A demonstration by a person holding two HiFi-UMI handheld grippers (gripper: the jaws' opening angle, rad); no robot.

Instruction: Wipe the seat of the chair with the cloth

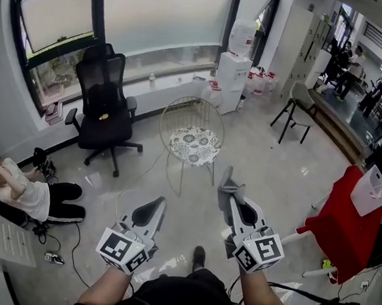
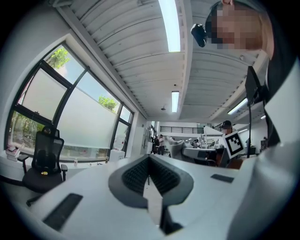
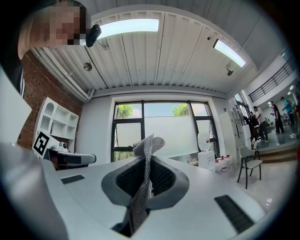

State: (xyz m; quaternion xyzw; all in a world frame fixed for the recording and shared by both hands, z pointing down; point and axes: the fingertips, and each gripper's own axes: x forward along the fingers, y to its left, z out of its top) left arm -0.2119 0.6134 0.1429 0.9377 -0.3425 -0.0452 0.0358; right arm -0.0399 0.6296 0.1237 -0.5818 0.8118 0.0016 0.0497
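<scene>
A: Where's the cloth?
B: Grey mesh cloth (image 3: 146, 154) is clamped between the right gripper (image 3: 149, 174) fingers. Its top end pokes past the tips and the rest trails down between them. In the head view it sits lower right of centre.

A: Left side?
B: Left gripper (image 2: 149, 165) fingers are pressed together with nothing between them. It sits lower left of centre in the head view.

A: Chair?
B: Wire-frame chair (image 1: 193, 145) with a patterned seat stands at frame centre, above both grippers and well apart from the cloth. Black office chair (image 1: 105, 109) is at upper left. Person (image 1: 23, 191) on the floor at the left edge, probably leaning back.
</scene>
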